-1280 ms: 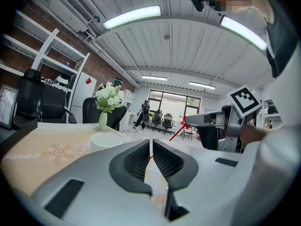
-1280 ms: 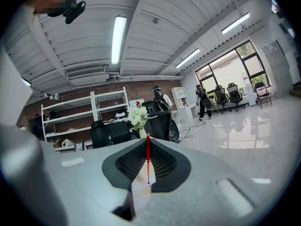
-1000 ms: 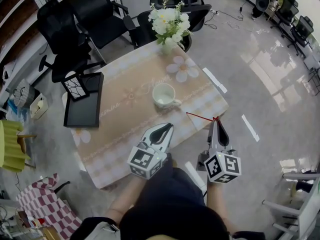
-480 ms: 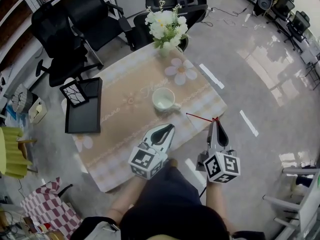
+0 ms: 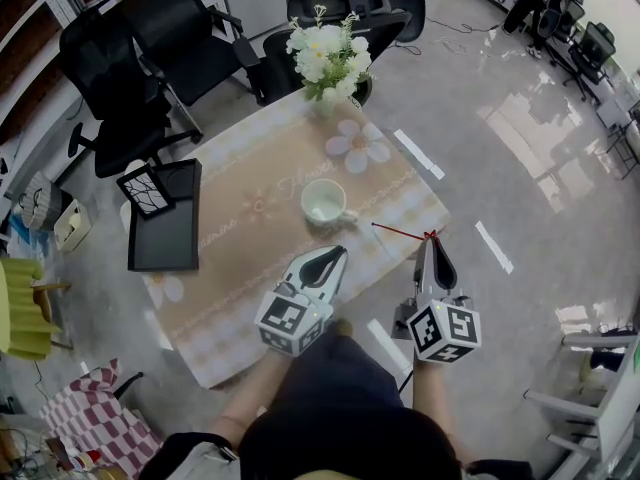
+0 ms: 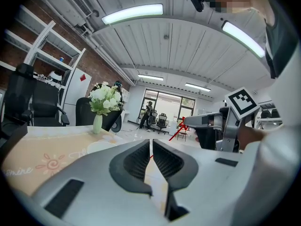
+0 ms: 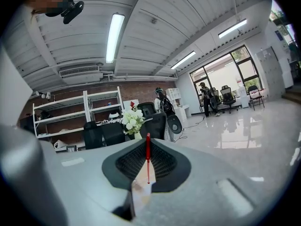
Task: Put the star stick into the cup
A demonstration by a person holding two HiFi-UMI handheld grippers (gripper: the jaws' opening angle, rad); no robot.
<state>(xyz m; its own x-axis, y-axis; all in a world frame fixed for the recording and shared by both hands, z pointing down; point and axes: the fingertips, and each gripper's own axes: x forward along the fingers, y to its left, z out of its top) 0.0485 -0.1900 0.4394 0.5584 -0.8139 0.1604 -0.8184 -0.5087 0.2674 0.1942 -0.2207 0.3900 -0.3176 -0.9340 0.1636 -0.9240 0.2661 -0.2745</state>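
Note:
The white cup [image 5: 325, 203] stands upright near the middle of the beige tablecloth [image 5: 250, 258]. A thin red star stick [image 5: 398, 231] lies almost level over the table's right corner. Its star end sits at my right gripper [image 5: 430, 240], which is shut on it. In the right gripper view the stick [image 7: 147, 159] runs straight up between the black pads [image 7: 164, 163]. My left gripper [image 5: 335, 255] hovers just in front of the cup, jaws shut with nothing in them. From the left gripper view the right gripper [image 6: 190, 123] and the stick [image 6: 175, 133] show at the right.
A vase of white flowers [image 5: 325, 56] stands at the table's far corner. A black tray [image 5: 165, 230] with a small picture frame [image 5: 145, 190] lies on the left side. Black office chairs [image 5: 130, 63] crowd the far side. Shiny floor lies to the right.
Both grippers have kept their places and grips. Only the head view has drifted slightly, so the table sits a little higher and further left in the picture.

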